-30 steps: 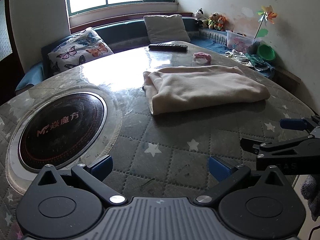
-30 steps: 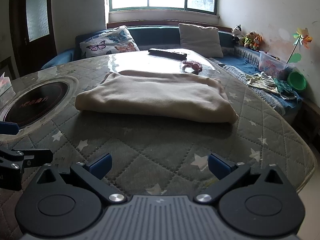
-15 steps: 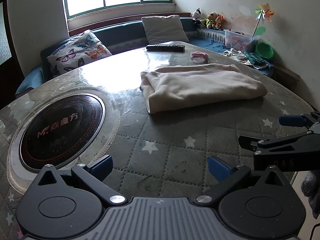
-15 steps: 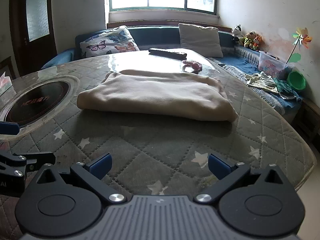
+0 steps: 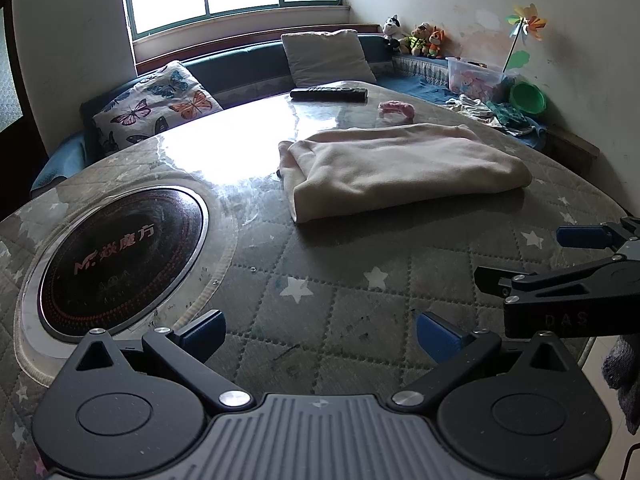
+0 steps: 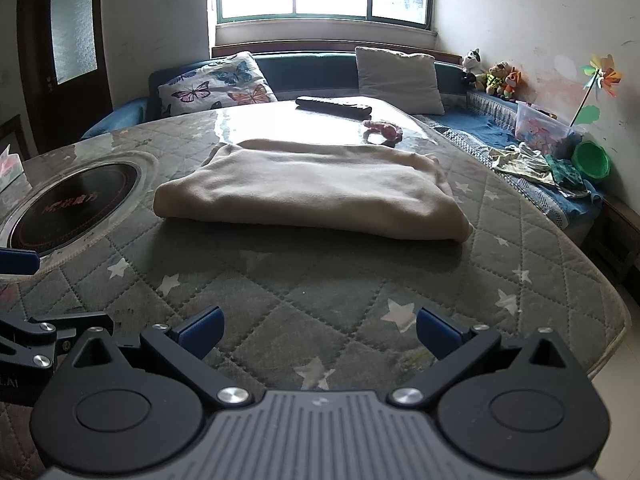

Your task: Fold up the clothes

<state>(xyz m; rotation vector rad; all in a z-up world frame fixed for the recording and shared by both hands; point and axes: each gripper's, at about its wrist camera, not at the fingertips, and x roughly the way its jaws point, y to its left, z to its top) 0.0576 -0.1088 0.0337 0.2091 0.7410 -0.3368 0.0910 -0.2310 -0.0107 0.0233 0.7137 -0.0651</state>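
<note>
Both left tongs and right tongs gape empty, apparently clear of the folded cream garment

Round table, quilted grey-green cover with white stars under a clear glossy sheet; round black induction hob set into the top, red lettering on it; folded cream garment lies flat on the cover, beside the hob and apart from it, toward the window-lit half; small pink item past the garment, near but not touching; black remote control further past the garment, near the table's far edge; window glare on the sheet between hob and remote.
</note>
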